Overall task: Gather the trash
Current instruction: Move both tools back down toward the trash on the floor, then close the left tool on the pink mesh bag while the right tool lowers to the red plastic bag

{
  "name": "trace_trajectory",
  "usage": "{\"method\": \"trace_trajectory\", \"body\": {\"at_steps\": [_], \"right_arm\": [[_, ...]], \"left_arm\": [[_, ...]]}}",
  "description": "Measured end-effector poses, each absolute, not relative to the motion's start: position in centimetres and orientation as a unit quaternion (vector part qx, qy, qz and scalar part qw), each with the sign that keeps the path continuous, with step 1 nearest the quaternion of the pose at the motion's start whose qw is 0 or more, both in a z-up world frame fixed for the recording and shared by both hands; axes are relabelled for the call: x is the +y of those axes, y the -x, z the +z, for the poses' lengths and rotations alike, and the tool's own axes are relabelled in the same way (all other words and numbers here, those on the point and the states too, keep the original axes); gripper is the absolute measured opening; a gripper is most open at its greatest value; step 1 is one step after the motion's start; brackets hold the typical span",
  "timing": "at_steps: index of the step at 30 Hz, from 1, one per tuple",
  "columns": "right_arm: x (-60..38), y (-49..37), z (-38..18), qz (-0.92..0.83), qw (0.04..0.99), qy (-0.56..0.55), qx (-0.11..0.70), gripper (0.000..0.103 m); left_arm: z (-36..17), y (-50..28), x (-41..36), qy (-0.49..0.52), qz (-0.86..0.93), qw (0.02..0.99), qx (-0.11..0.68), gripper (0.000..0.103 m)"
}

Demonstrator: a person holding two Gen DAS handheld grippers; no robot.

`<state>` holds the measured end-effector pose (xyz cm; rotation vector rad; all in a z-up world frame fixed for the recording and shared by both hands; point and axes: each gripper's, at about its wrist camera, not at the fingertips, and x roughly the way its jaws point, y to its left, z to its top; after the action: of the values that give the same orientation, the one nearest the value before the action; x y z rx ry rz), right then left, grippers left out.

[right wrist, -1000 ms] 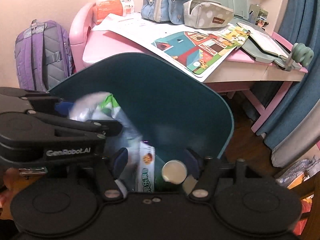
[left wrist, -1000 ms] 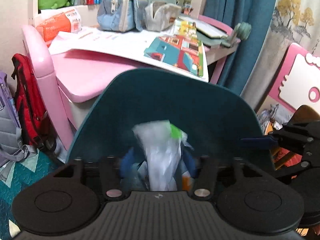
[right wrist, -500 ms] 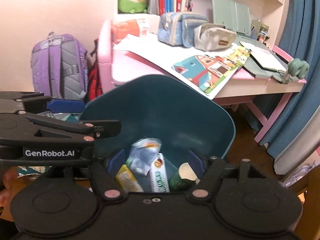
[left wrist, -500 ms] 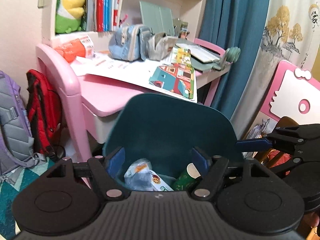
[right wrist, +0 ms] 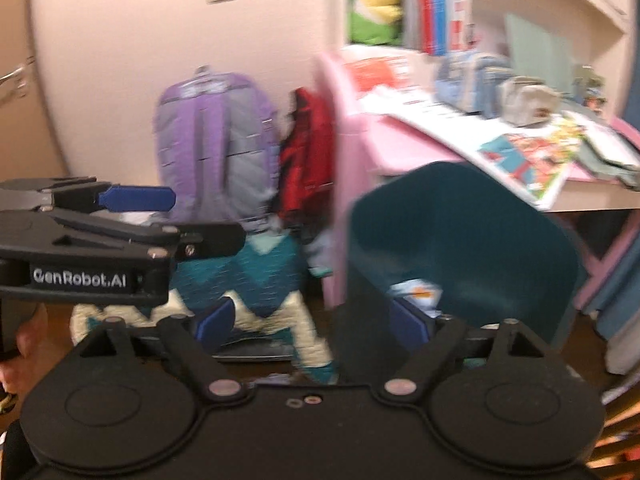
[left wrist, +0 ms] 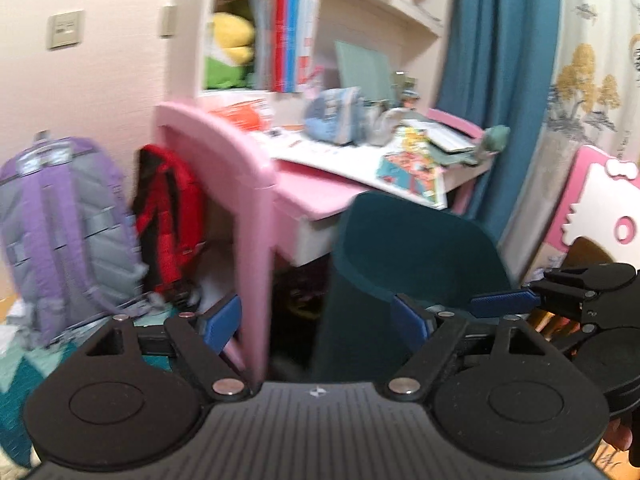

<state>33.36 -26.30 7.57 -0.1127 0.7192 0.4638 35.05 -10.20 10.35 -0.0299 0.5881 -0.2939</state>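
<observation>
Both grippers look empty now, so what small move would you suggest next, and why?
Probably sweep both cameras toward the floor to find more trash: the left gripper and right gripper are open and empty, and wrappers already lie in the teal bin.

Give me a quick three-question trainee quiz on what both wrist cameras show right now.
1. True or false: the left gripper holds trash.
2. Which bag hangs nearer the pink desk: A, the purple backpack, or B, the red bag?
3. Fill in: in the right wrist view, a wrapper lies inside the teal ____.

Key: 1 false, its fingers are open and empty; 2 B; 3 bin.
</observation>
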Motion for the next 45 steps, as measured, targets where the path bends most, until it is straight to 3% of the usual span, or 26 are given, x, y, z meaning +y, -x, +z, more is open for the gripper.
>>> {"method": "trace_trajectory", "body": {"at_steps": [10,12,13,14,27,38,45], "right_arm": [[-17.4,-34.3,-1.4,0.291,0.876,0.039,0.382,0.097],[-16.0,-34.6,-3.5,0.294,0.870,0.030,0.395,0.098],[-15.3,-35.0,-4.6,0.294,0.867,0.028,0.401,0.098],[-14.6,-35.4,-5.9,0.291,0.866,0.027,0.407,0.098],[-6.0,-39.2,-24.1,0.302,0.814,0.043,0.494,0.098],[-0.8,-40.6,-39.6,0.341,0.744,0.139,0.558,0.094],[1.7,-40.9,-47.2,0.378,0.703,0.227,0.558,0.093]], "left_arm": [[3.6,-31.9,0.6,0.047,-0.057,0.946,0.317,0.084],[1.7,-31.9,2.6,0.052,-0.036,0.945,0.320,0.091],[0.7,-32.0,3.5,0.054,-0.024,0.945,0.321,0.101],[-0.2,-31.9,4.3,0.056,-0.016,0.945,0.321,0.103],[-17.1,-34.2,13.5,0.083,0.064,0.917,0.385,0.103],[-34.1,-37.5,17.9,0.133,0.129,0.860,0.476,0.103],[-43.9,-39.5,19.3,0.158,0.143,0.815,0.539,0.103]]}}
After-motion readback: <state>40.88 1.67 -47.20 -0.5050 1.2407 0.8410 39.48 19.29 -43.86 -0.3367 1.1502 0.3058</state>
